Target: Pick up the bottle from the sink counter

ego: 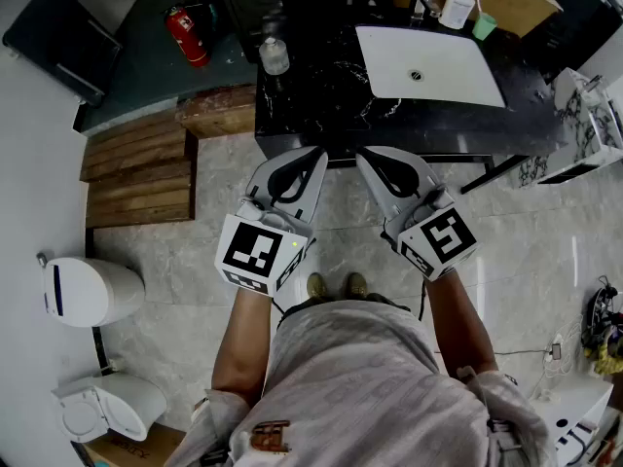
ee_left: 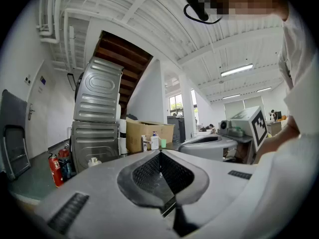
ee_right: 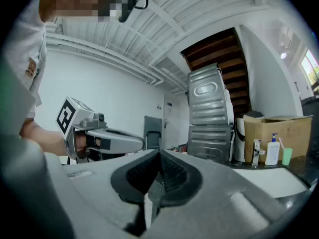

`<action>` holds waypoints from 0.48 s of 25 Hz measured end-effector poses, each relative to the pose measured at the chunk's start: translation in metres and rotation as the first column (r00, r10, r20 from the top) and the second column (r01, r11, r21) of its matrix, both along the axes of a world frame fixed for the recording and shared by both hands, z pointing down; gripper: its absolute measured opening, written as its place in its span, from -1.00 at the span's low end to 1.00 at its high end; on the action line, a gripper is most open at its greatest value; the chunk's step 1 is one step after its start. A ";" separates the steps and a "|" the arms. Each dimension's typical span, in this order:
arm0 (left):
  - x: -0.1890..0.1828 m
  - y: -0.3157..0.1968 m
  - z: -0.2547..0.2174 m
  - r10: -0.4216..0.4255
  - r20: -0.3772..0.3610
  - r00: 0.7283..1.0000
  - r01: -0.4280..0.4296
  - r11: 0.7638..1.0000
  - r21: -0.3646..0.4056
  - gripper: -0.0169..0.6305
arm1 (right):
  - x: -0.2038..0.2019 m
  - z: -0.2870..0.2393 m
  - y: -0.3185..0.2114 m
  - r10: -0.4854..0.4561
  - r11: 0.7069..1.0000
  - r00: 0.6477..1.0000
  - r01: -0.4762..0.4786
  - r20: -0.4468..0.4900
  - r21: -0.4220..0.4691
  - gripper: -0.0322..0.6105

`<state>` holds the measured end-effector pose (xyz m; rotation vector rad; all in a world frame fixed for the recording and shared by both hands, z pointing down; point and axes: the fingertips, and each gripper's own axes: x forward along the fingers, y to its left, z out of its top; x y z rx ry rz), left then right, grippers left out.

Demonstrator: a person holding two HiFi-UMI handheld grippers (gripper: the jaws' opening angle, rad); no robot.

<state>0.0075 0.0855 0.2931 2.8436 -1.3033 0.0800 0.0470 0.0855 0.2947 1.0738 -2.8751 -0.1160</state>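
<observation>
**A:** So where's the clear bottle [ego: 274,56] at?

**B:** Far left end of the black marble surface [ego: 321,105], left of the white sink basin [ego: 428,64]. It stands upright, long axis vertical, white cap pointing up.

**A:** What's around it?

**B:** Just bare marble between it and the tools. A red fire extinguisher [ego: 187,35] sits off to its left, with wooden steps [ego: 136,168] nearer the person. The soap dispenser [ego: 456,8] and green cup [ego: 484,26] are behind the basin, well apart from the bottle.

**A:** And the tools?

**B:** Left tool [ego: 316,154] and right tool [ego: 365,156] both have their jaws pressed together, empty. They hover side by side at the surface's near edge.
</observation>
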 end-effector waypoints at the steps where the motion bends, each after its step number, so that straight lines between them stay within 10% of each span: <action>1: -0.001 0.000 0.000 0.000 0.000 1.000 0.000 1.000 0.000 -0.95 | -0.001 -0.001 0.000 0.000 1.000 1.000 0.000 0.002 -0.001 -0.90; 12: -0.017 -0.005 -0.002 0.010 -0.014 1.000 -0.010 1.000 0.005 -0.95 | -0.018 -0.001 -0.005 0.010 1.000 1.000 -0.010 0.009 -0.007 -0.90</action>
